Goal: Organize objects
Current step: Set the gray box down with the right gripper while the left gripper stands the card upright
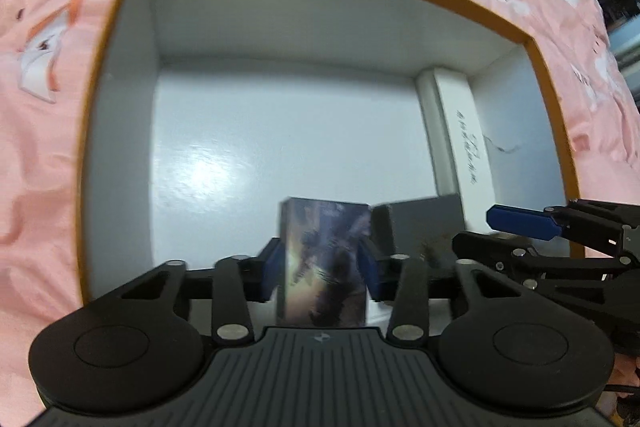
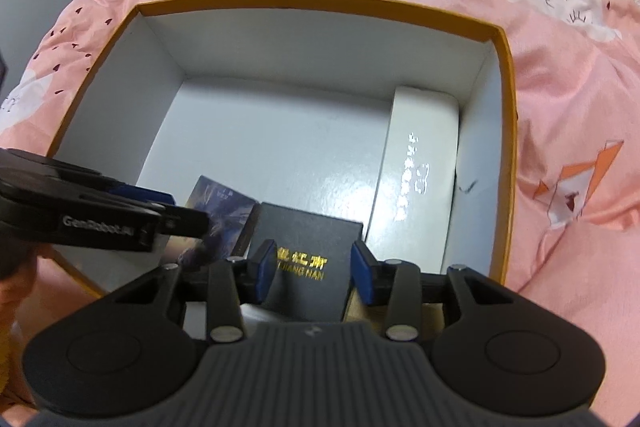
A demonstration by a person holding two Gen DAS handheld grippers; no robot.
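1. Both tools were down in the orange-rimmed box (image 2: 506, 75): our left gripper (image 1: 322, 269) was clamped on the picture-printed pack (image 1: 324, 263), our right gripper (image 2: 314, 269) straddling the black box with gold lettering (image 2: 308, 259).
2. Whether the right pads actually pinched the black box, we couldn't tell.
3. Both items sat side by side near the front wall, with the long white box (image 2: 420, 155) lying along the right wall.
4. We judged this the placing step; next, each item needed seating flat, then the jaws easing apart.
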